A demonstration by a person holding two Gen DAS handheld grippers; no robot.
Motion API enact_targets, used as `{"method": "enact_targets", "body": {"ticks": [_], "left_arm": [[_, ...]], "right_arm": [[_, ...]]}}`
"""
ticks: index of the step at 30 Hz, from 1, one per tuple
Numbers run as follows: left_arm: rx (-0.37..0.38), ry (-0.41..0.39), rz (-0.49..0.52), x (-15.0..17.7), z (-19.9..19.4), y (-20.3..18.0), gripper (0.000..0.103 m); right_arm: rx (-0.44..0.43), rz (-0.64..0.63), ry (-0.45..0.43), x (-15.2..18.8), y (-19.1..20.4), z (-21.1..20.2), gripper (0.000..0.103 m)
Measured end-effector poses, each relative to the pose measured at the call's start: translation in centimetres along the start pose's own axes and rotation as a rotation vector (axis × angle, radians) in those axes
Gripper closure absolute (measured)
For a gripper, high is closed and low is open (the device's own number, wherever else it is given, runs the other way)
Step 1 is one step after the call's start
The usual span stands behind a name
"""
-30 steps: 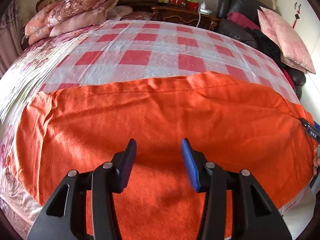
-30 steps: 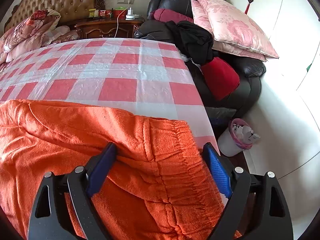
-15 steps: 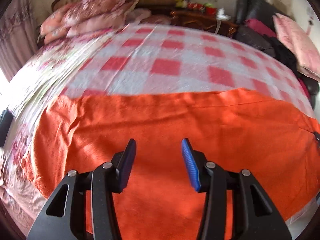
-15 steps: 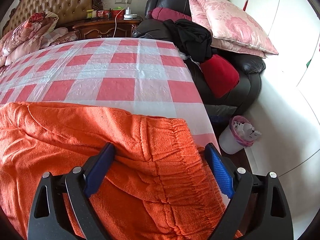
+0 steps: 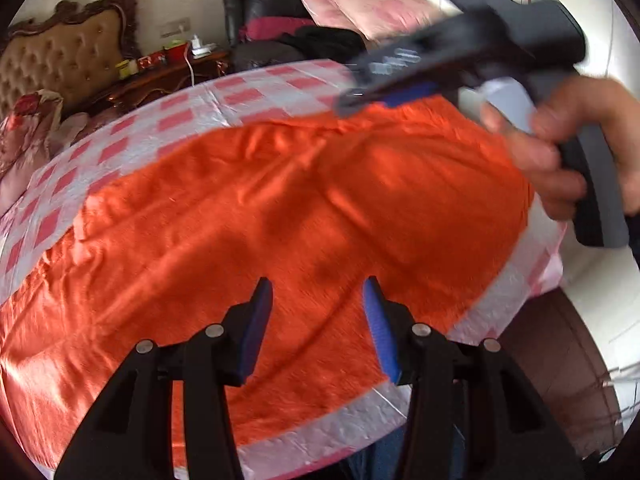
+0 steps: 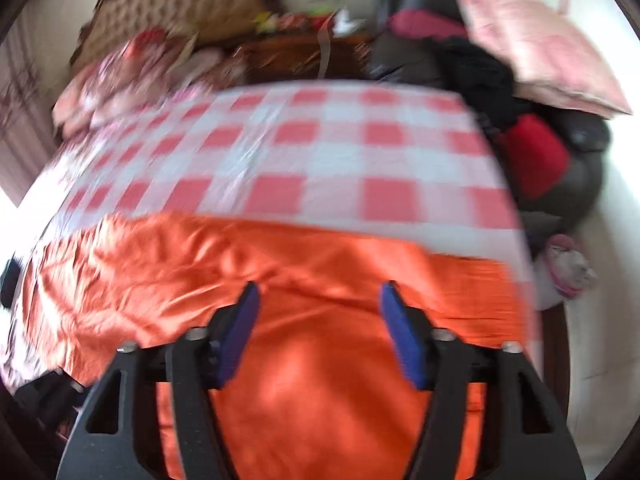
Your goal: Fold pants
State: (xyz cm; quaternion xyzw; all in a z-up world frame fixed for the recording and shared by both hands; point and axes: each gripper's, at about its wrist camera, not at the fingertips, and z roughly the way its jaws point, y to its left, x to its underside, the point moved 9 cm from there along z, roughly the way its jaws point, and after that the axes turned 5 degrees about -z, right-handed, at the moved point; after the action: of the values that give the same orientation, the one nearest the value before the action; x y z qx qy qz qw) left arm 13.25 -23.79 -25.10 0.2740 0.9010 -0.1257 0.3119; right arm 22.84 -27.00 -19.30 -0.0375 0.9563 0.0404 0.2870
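The orange pants (image 5: 280, 208) lie spread flat across the red-and-white checkered bedsheet (image 5: 224, 96). The left gripper (image 5: 318, 320) hovers above the fabric, jaws spread, gripping nothing. The right gripper (image 6: 320, 328) is likewise above the pants, jaws spread and empty.

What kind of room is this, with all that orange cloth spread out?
Most likely a home bedroom. The orange pants lie on a bed with a red-checked sheet, a tufted headboard stands behind it, and a wooden nightstand sits beside it.
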Motion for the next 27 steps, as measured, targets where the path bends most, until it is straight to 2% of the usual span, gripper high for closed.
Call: {"method": "enact_targets", "body": {"ticks": [2, 4, 6, 7, 9, 15, 23, 25, 27], "left_arm": [[-0.013, 0.004, 0.015, 0.8, 0.2, -0.7, 0.059], [-0.016, 0.003, 0.026, 1.1, 0.2, -1.0, 0.062], [-0.009, -0.001, 0.012, 1.4, 0.1, -1.0, 0.063], [-0.008, -0.001, 0.014, 1.5, 0.1, -1.0, 0.064], [-0.002, -0.002, 0.013, 2.0, -0.4, -1.2, 0.066], [0.022, -0.004, 0.000, 2.7, -1.3, -1.4, 0.070], [0.043, -0.001, -0.014, 3.5, -2.2, -1.4, 0.073], [0.054, 0.005, -0.008, 3.7, -2.3, -1.4, 0.073], [0.071, 0.015, -0.004, 4.1, -2.7, -1.5, 0.073]], "right_arm": [[-0.003, -0.020, 0.027, -0.5, 1.1, 1.9, 0.062], [-0.042, -0.023, 0.039, -1.4, 2.2, 3.6, 0.066], [0.032, -0.054, 0.048, -2.2, 1.9, 5.1, 0.080], [0.050, -0.049, 0.044, -2.7, 1.6, 5.4, 0.082], [0.062, -0.015, 0.044, -3.4, 0.7, 5.8, 0.094], [0.151, -0.069, -0.001, -4.1, 0.3, 6.3, 0.096], [0.170, -0.069, -0.001, -4.6, -0.3, 6.5, 0.097], [0.169, -0.035, -0.003, -4.8, -1.2, 5.5, 0.097], [0.204, 0.032, -0.061, -5.0, -3.8, 2.5, 0.093]]}}
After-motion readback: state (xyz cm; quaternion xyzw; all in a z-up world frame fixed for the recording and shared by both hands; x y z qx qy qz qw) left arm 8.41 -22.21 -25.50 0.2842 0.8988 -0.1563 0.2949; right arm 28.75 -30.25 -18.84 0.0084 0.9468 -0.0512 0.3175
